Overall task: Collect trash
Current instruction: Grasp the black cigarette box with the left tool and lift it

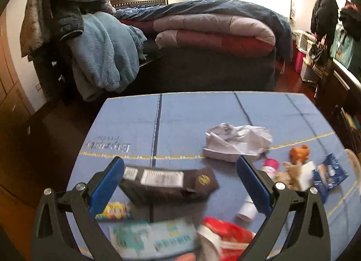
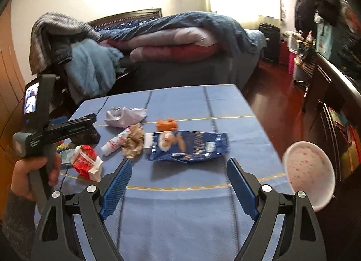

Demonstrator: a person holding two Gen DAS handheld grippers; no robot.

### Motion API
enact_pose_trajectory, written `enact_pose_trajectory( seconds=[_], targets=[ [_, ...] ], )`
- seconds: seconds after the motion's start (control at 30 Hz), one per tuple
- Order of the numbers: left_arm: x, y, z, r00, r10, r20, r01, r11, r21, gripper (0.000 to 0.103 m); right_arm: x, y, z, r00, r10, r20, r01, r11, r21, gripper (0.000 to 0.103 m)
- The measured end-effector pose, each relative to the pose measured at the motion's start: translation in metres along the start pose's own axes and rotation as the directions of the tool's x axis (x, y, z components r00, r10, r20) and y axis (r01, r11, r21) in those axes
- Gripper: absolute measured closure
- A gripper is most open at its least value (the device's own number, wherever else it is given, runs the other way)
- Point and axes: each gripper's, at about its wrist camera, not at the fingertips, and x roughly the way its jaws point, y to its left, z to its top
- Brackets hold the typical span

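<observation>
On the table (image 2: 180, 215), your left gripper (image 1: 180, 170) spreads over the black box (image 1: 168, 184); crowded wrappers risk snagging its fingers.

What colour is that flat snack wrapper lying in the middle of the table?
Dark blue, with pictures of biscuits printed on it. The snack wrapper shows best in the right wrist view.

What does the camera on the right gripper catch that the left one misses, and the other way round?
Only the right wrist view shows the person's hand holding the left gripper, and the whole paper bowl. Only the left wrist view shows the black box's labelled face. Both show the crumpled white paper, blue snack wrapper, and the bed.
</observation>
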Motion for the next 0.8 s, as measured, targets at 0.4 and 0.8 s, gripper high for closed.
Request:
enact_pose_trajectory(
  seconds=[0.4,0.8],
  targets=[
    [0.016,0.002,-0.004,0.999,0.031,0.033,-0.033,0.998,0.061,0.003,0.034,0.051,0.007,0.998,0.041,-0.037,-0.043,0.997,-0.069,0.017],
    [0.031,0.006,-0.005,0.999,-0.032,0.009,0.033,0.999,-0.010,0.013,0.034,0.061,0.008,0.997,0.061,-0.041,-0.064,0.995,-0.073,0.017]
  ],
)
